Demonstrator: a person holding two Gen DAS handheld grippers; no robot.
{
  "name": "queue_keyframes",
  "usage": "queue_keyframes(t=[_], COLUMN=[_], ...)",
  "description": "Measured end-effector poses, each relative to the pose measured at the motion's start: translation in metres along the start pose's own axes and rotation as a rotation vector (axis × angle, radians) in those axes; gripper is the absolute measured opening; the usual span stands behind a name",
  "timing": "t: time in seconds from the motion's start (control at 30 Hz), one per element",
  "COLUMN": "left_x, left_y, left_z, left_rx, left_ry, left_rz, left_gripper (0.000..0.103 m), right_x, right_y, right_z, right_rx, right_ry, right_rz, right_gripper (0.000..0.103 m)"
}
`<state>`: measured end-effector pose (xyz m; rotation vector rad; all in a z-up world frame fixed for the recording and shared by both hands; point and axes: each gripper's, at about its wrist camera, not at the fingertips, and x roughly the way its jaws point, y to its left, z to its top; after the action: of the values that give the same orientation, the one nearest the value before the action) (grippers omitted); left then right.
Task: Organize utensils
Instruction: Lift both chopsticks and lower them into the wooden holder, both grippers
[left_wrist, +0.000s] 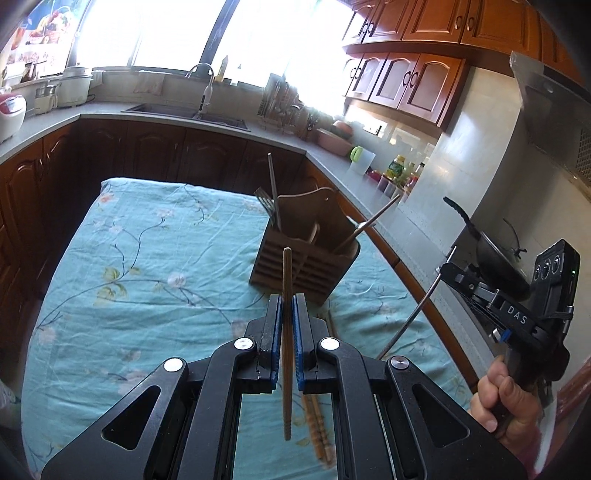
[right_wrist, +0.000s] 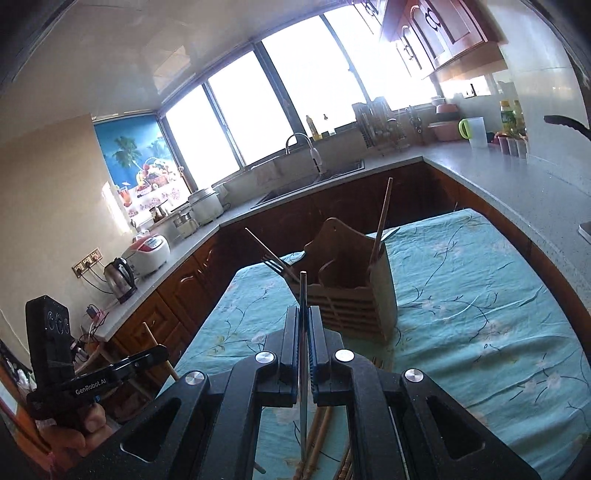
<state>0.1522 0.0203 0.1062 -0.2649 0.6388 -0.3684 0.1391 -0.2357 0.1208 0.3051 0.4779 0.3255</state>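
Observation:
A wooden utensil holder (left_wrist: 306, 254) (right_wrist: 354, 295) stands on the table and holds a fork (left_wrist: 266, 205) (right_wrist: 275, 266), a metal rod and a wooden chopstick (right_wrist: 382, 218). My left gripper (left_wrist: 287, 306) is shut on a wooden chopstick (left_wrist: 287, 347), held upright just in front of the holder. My right gripper (right_wrist: 303, 317) is shut on a thin metal chopstick (right_wrist: 303, 354), also short of the holder; this chopstick shows at the right in the left wrist view (left_wrist: 410, 317). More wooden chopsticks (left_wrist: 317, 428) (right_wrist: 317, 443) lie on the cloth under the grippers.
The table wears a teal floral cloth (left_wrist: 140, 280) (right_wrist: 480, 295). Grey counters with a sink (left_wrist: 192, 110), rice cookers (right_wrist: 147, 254), a kettle (right_wrist: 120, 277), a dish rack (right_wrist: 380, 125) and a wok (left_wrist: 495, 254) surround it.

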Motion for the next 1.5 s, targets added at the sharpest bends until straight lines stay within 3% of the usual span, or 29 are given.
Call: queue_keyframes(t=[0.47, 0.87, 1.0, 1.3, 1.5], left_x=[0.006, 0.027, 0.052, 0.117, 0.138], left_y=[-0.018, -0.039, -0.045, -0.030, -0.018], left_z=[0.053, 0.141, 0.161, 0.145, 0.116], left_rx=[0.036, 0.041, 0.057, 0.030, 0.003], left_ry=[-0.127, -0.302, -0.328, -0.326, -0.254], left_rz=[0.016, 0.013, 0.061, 0.129, 0.132], left_gripper=[0.005, 0.005, 0.005, 0.005, 0.005], right_x=[0.000, 0.013, 0.030, 0.072, 0.085], right_y=[-0.017, -0.015, -0.016, -0.030, -0.042], right_z=[0.038, 0.107, 0.123, 0.101, 0.075], right_rx=[0.008, -0.040, -0.063, -0.077, -0.064], right_ry=[-0.123, -0.312, -0.346, -0.309, -0.258], right_rz=[-0.054, -0.132, -0.161, -0.200, -0.192], right_gripper=[0.004, 0.004, 0.004, 0.004, 0.004])
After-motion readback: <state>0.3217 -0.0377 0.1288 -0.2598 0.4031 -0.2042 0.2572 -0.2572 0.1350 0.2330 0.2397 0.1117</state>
